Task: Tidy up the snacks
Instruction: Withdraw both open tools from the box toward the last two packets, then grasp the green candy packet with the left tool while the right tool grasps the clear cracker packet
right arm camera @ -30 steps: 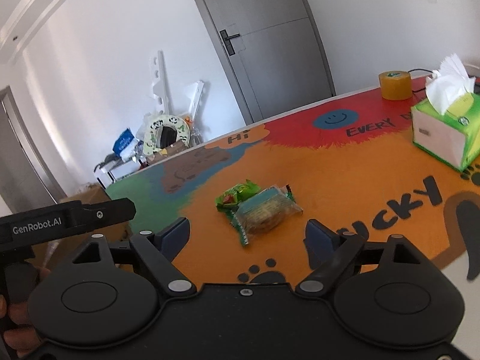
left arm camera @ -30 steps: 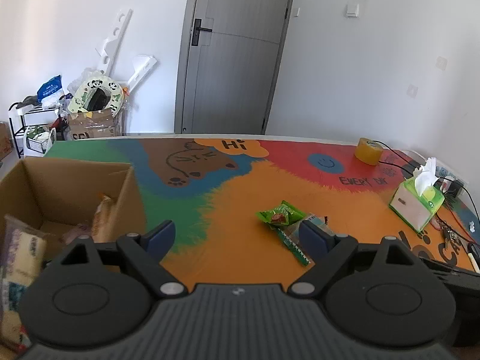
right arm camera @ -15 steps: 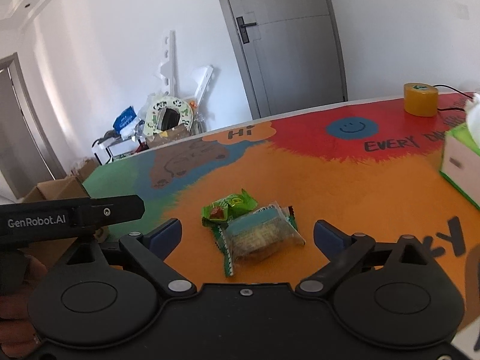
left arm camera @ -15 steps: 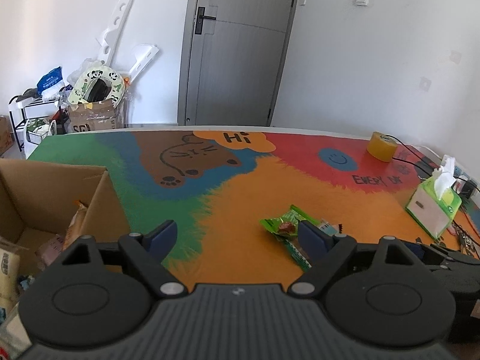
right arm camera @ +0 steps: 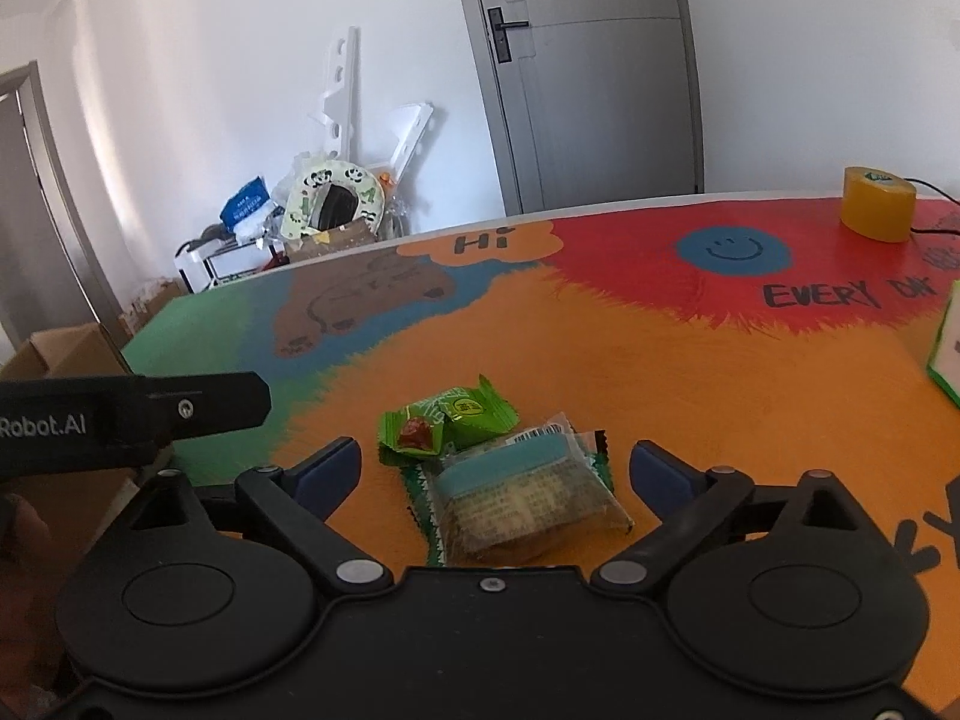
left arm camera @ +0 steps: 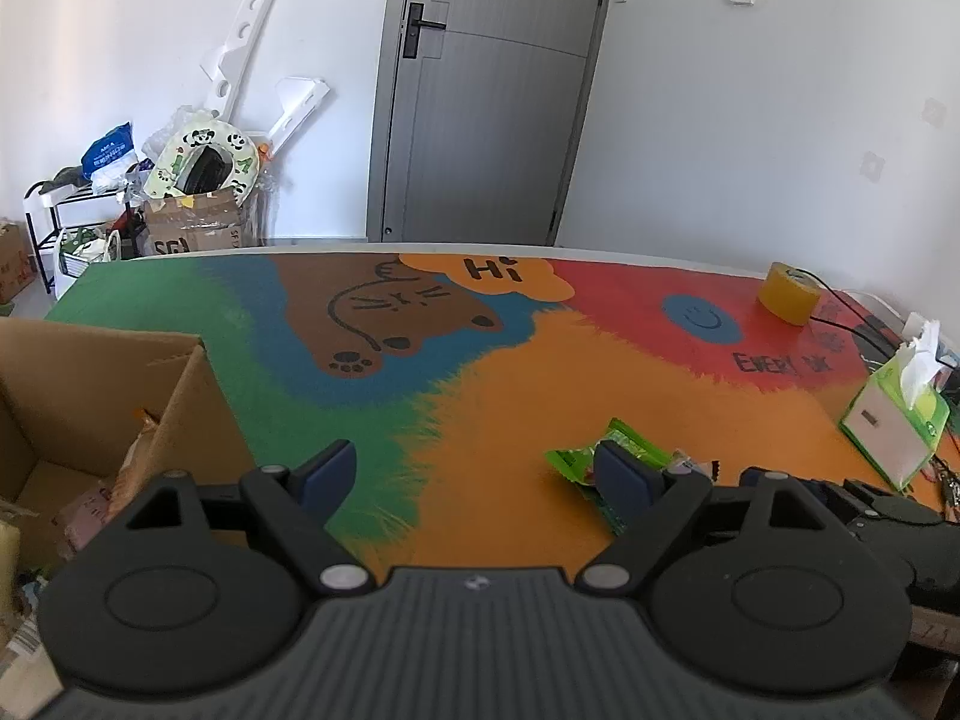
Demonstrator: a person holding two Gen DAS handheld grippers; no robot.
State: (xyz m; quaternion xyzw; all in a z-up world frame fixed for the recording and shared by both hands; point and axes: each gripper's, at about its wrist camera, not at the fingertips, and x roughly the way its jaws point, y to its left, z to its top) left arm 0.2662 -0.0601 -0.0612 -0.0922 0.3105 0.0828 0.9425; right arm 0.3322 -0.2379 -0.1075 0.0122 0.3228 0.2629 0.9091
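Observation:
A small pile of snacks lies on the orange part of the mat: a green candy packet (right arm camera: 462, 414) and a clear biscuit packet (right arm camera: 528, 495) on top of a green-edged wrapper. My right gripper (right arm camera: 495, 471) hangs just over the pile. Its jaws are closing, with the biscuit packet between the fingers and the pads clear of it. My left gripper (left arm camera: 474, 474) is open and empty beside the cardboard box (left arm camera: 102, 396), which holds several snack packs. In the left wrist view its right finger hides part of the green packet (left arm camera: 570, 459).
The colourful mat (left arm camera: 480, 360) covers the table. A green tissue box (left arm camera: 894, 426) and a yellow tape roll (left arm camera: 789, 294) with cables stand at the right. The left tool's black body (right arm camera: 132, 414) juts in left of the pile. Clutter stands by the far wall.
The right gripper rolled level and came down closer, so the snack pile now sits between its fingers. The left gripper drifted right, away from the box.

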